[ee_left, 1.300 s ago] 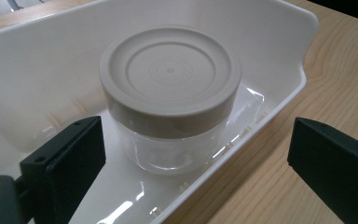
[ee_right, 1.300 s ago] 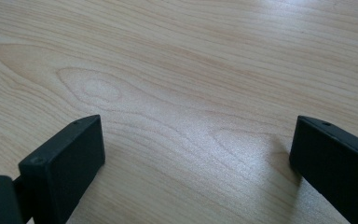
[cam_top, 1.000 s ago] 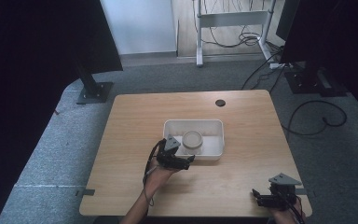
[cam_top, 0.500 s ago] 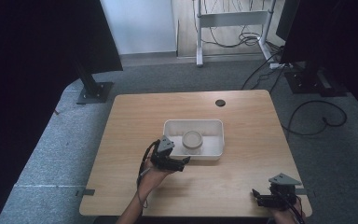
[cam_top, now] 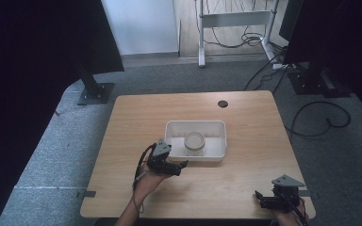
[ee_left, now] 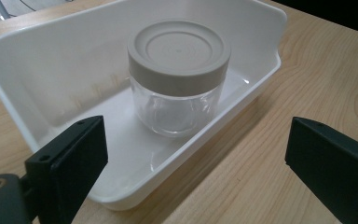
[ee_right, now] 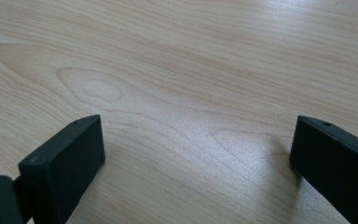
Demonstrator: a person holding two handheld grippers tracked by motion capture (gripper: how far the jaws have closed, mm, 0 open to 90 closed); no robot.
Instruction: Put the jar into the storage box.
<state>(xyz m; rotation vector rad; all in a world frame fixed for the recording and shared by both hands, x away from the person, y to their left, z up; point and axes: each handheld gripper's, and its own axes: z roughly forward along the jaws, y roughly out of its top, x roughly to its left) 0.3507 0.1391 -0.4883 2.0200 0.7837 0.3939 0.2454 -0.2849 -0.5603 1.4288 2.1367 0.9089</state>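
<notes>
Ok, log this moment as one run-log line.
left gripper: open, empty, facing tray | jar: lidded, upright in white tray | right gripper: open, empty, near table corner

— Colours around the tray [cam_top: 217,127]?
— White all over, glossy inside. Jar [ee_left: 177,79] within: clear glass body, plain beige-grey lid [ee_left: 178,50].
— And the table [cam_top: 245,179]?
— Pale wood, with wavy grain and oval knots in darker tan.
— The left gripper [ee_left: 196,158]?
— Matte black jaws, brass-coloured screw at the base. Same black on the right gripper [ee_right: 196,158].
— Floor [cam_top: 66,141]?
— Speckled grey-blue carpet.
</notes>
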